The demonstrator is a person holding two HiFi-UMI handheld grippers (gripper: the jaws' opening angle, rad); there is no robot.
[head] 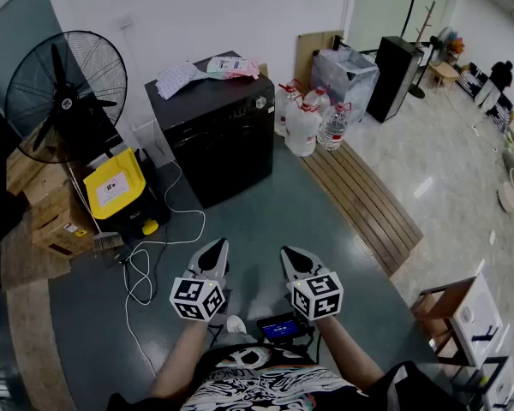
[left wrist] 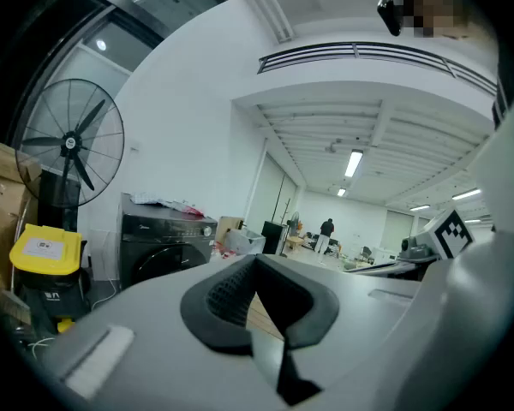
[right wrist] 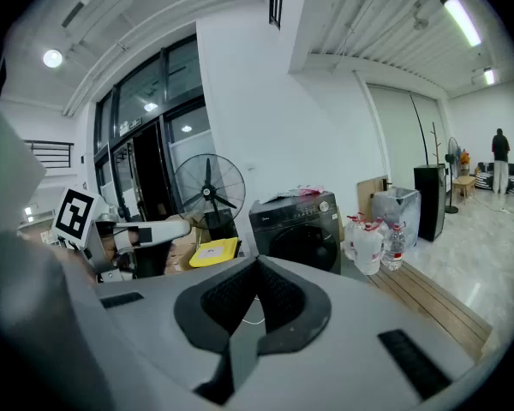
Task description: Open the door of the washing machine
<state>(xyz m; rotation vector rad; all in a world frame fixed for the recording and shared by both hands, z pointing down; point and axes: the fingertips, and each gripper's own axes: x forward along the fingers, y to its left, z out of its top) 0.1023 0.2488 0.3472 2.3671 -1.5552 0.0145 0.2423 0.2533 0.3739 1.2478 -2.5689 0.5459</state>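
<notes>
The black washing machine (head: 216,131) stands against the white wall with its round door shut; it also shows in the left gripper view (left wrist: 164,245) and the right gripper view (right wrist: 298,229). Papers and a pink packet lie on its top. My left gripper (head: 214,250) and right gripper (head: 291,256) hover side by side low in the head view, well short of the machine. Both are shut and hold nothing, the black pads (left wrist: 240,294) (right wrist: 240,294) meeting in each gripper view.
A large black floor fan (head: 64,92) and a yellow-lidded machine (head: 116,187) stand left of the washer, by cardboard boxes (head: 47,212). A white cable (head: 146,264) trails over the floor. Water bottles (head: 308,122) and a wooden slatted platform (head: 360,195) lie to the right. A person stands far off.
</notes>
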